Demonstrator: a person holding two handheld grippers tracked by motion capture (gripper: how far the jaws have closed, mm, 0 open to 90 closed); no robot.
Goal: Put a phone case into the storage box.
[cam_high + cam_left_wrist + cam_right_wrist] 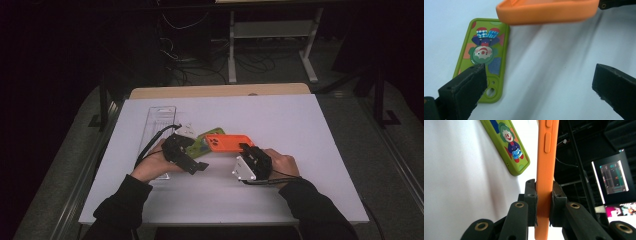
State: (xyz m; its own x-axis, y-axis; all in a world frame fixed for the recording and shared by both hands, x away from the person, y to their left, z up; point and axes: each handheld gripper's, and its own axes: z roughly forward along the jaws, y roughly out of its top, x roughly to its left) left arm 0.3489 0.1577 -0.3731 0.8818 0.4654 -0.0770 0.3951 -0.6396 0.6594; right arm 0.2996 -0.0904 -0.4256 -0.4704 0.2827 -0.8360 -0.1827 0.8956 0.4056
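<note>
My right gripper (544, 202) is shut on an orange phone case (546, 162), its pads pressing both flat faces near one end. In the high view that orange case (227, 142) hangs just above the white table, held level by the right gripper (248, 150). A green phone case with a clown picture (484, 58) lies flat on the table, partly under the orange case (549, 11). The green case (202, 146) sits between the two hands. My left gripper (539, 87) stands open over the table, its left jaw over the green case's camera end, nothing between the jaws.
A clear plastic package (159, 122) lies at the back left of the white table top (280, 120), with a small white piece (188, 128) beside it. Beyond the table's far edge are a stand's legs (272, 45) and cables on a dark floor.
</note>
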